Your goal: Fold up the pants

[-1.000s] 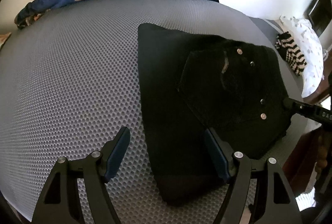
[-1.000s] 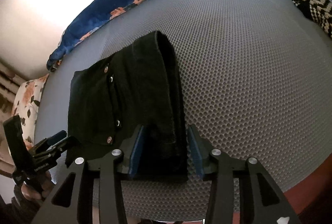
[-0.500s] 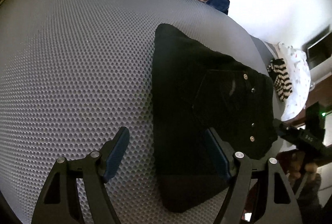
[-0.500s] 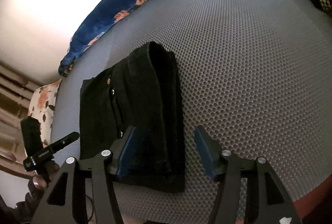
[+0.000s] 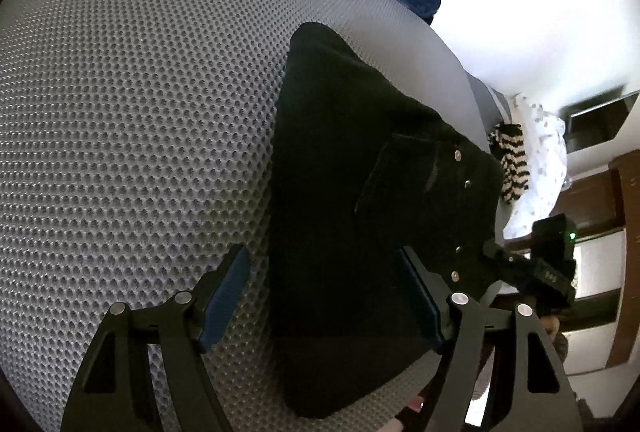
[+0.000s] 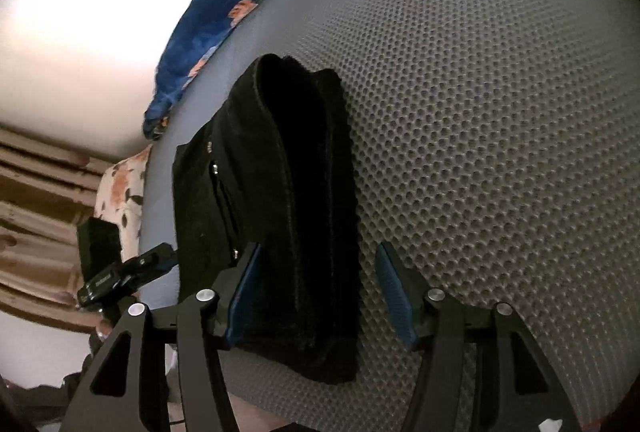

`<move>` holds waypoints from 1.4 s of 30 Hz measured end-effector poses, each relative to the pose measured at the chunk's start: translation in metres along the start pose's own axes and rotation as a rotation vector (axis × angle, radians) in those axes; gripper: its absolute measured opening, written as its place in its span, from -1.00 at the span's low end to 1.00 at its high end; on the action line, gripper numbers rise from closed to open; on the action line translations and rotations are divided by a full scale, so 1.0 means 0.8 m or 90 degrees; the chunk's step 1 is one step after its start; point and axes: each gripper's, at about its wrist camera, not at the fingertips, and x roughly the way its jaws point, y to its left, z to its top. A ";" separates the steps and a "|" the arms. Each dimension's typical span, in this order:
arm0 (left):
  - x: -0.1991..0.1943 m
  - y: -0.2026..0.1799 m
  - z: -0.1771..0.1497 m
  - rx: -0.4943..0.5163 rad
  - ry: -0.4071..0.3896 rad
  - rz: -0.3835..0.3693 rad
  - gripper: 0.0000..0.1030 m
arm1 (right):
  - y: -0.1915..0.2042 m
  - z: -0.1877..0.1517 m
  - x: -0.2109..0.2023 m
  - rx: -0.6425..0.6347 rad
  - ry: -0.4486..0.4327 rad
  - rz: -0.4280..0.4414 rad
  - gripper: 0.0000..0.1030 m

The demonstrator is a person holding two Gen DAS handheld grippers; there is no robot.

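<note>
The black pants [image 5: 360,199] lie folded into a compact stack on the grey mesh mattress [image 5: 120,111], with the pocket and metal rivets on top. My left gripper [image 5: 324,296] is open and empty, its jaws spread just above the near end of the stack. In the right wrist view the pants [image 6: 288,199] show as a thick folded bundle. My right gripper [image 6: 320,296] is open and empty over its near edge. The right gripper also shows in the left wrist view [image 5: 532,268] beyond the pants, and the left gripper in the right wrist view [image 6: 120,272].
A dark blue floral blanket [image 6: 224,15] lies along the far edge of the mattress. A striped black and white cloth [image 5: 510,163] and a white speckled pillow [image 5: 544,167] sit at the mattress end. A floral pillow [image 6: 120,199] is at the other side.
My right gripper has opened and let go of the pants' edge. Both grippers have tilted and drawn back a little. The folded pants stay flat on the mattress.
</note>
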 end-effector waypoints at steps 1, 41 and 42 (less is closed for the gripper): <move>0.002 0.000 0.003 -0.002 0.004 -0.007 0.44 | -0.001 0.002 0.003 -0.001 0.008 0.012 -0.06; 0.000 -0.061 0.000 0.164 -0.074 0.128 -0.68 | 0.104 0.024 0.022 -0.052 -0.062 -0.030 -0.58; -0.005 -0.060 -0.003 0.166 -0.078 0.133 -0.68 | 0.108 0.023 0.023 -0.055 -0.059 -0.030 -0.58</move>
